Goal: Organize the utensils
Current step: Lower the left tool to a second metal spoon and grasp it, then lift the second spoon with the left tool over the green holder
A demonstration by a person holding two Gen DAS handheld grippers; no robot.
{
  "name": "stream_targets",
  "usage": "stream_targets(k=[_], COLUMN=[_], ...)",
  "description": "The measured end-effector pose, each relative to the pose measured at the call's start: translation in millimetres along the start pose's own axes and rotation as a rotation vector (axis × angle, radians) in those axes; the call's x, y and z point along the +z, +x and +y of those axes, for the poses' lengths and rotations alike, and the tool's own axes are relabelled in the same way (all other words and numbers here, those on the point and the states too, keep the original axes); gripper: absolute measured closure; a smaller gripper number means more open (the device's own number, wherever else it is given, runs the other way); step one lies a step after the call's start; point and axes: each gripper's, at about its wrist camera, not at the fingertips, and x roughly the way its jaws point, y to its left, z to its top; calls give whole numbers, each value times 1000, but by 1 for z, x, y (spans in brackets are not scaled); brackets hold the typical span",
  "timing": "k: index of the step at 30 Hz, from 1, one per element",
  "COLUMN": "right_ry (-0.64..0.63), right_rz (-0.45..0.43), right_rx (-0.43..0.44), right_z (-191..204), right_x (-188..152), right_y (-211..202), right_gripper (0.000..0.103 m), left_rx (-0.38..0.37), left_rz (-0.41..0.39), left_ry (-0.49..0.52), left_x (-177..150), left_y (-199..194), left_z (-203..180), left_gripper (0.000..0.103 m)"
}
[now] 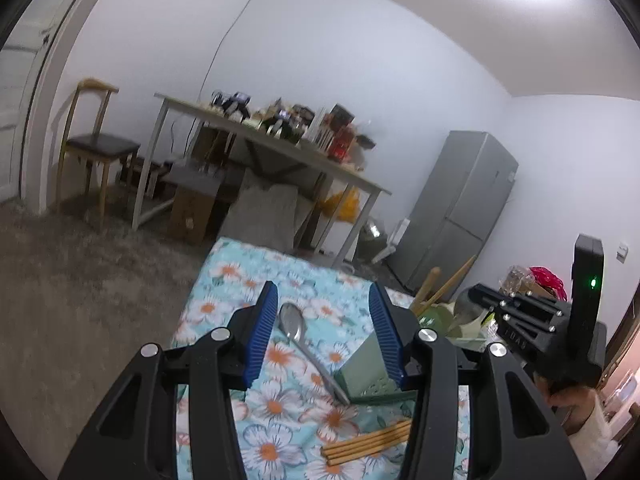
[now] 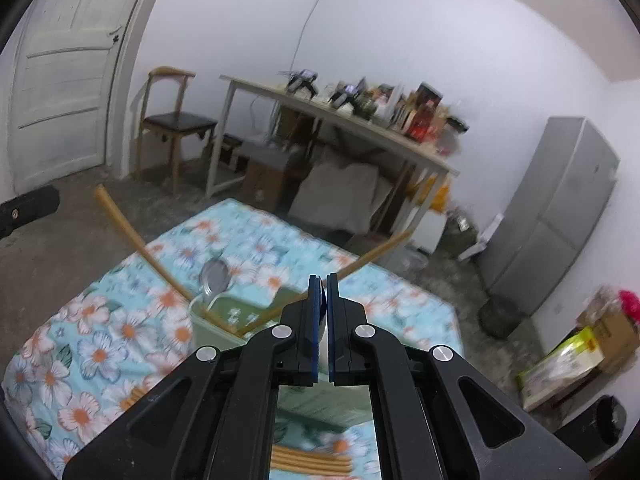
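Left gripper (image 1: 323, 312) is spread wide above the spoon (image 1: 294, 326), centre frame; closing off-centre may push it against the holder (image 1: 366, 376). Right gripper (image 2: 324, 292) is clenched, apparently empty.

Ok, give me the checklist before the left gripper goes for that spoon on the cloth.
1. Left gripper open: ok.
2. Spoon lying between its fingers: ok.
3. Green holder upright: ok.
4. Right gripper shut; empty or not: cannot tell.
5. Loose chopsticks stored: not ok, lying on the cloth.
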Motion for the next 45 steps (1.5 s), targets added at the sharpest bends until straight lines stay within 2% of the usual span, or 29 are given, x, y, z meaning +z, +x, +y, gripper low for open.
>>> stream_targets(k=[5, 7, 9, 10, 14, 18, 24, 27, 30, 31, 32, 34, 35, 36, 40, 45], right_ry=[119, 171, 207, 215, 293, 378, 509, 571, 596, 602, 604, 605, 608, 612, 621, 611], right_rz=[69, 67, 40, 31, 1, -20, -27, -24, 13, 22, 31, 38, 38, 39, 52, 38], right_rx=[35, 56, 67, 74, 127, 139, 177, 190, 191, 186, 180, 164, 161, 162, 169, 180], right_z=[-17, -28, -37, -40, -55, -76, -105, -113, -115, -115, -116, -118, -119, -120, -121, -121], right_x=[-4, 0, 2, 3, 3, -3, -23, -42, -56, -59, -63, -68, -70, -74, -81, -81], right_y=[11, 12, 3, 0, -15, -26, -36, -37, -33, -33, -33, -34, -36, -37, -36, -38], right_gripper=[97, 88, 74, 71, 70, 70, 70, 69, 69, 69, 69, 69, 69, 69, 69, 69], left_rx=[-17, -33, -60, -74, -100, -113, -79, -105, -77, -86, -133, -184, -188, -181, -123, -26], left_rz=[115, 180, 230, 257, 373, 468, 561, 598, 614, 613, 607, 601, 599, 602, 553, 374], left_ry=[-28, -43, -68, -88, -120, -129, -123, -135, -80, -90, -144, -185, -178, -165, -151, -119], left_x=[-4, -7, -8, -8, -2, 3, -1, -7, -12, -13, -14, -14, -14, -14, -7, 36], left_y=[29, 45, 62, 72, 117, 156, 203, 232, 267, 273, 279, 283, 283, 282, 265, 200], left_z=[15, 21, 29, 34, 50, 61, 76, 79, 82, 84, 89, 91, 89, 88, 82, 68], left_gripper=[54, 54, 54, 54, 54, 55, 55, 57, 60, 61, 62, 76, 94, 97, 101, 101])
